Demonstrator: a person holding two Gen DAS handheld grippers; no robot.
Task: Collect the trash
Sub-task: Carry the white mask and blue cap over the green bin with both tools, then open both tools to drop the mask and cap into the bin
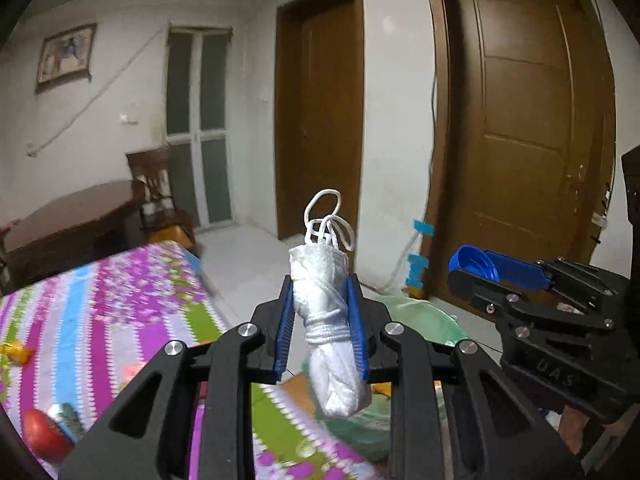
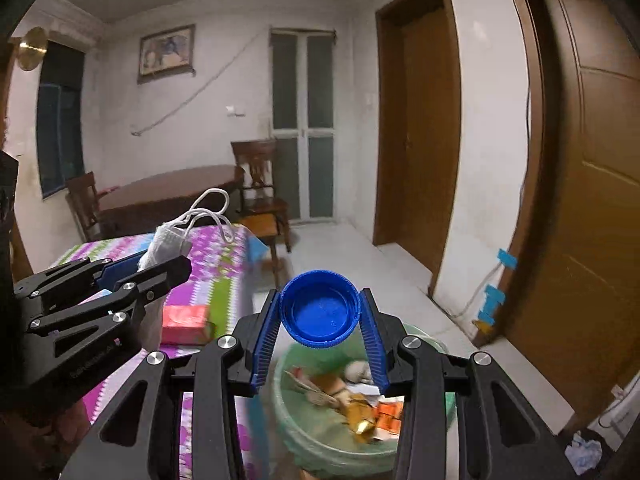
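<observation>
Trash in 2 pieces, held ready above the green bin (image 2: 436, 344) beside the table (image 1: 120, 300): rolled white mask (image 1: 328, 320) pinched in the left gripper (image 1: 320, 332), blue bottle cap (image 2: 320, 312) clamped in the right gripper (image 2: 320, 320), likely for dropping in.

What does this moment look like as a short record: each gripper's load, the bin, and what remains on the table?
left gripper: shut on a rolled white face mask, ear loops sticking up
right gripper: shut on a blue bottle cap, open side toward the camera
bin: green translucent trash bin below the right gripper, beside the table, holding wrappers and scraps
table: striped floral tablecloth; red tissue pack and gold wrapper lie on it
status: both items held in the air, not yet dropped
</observation>
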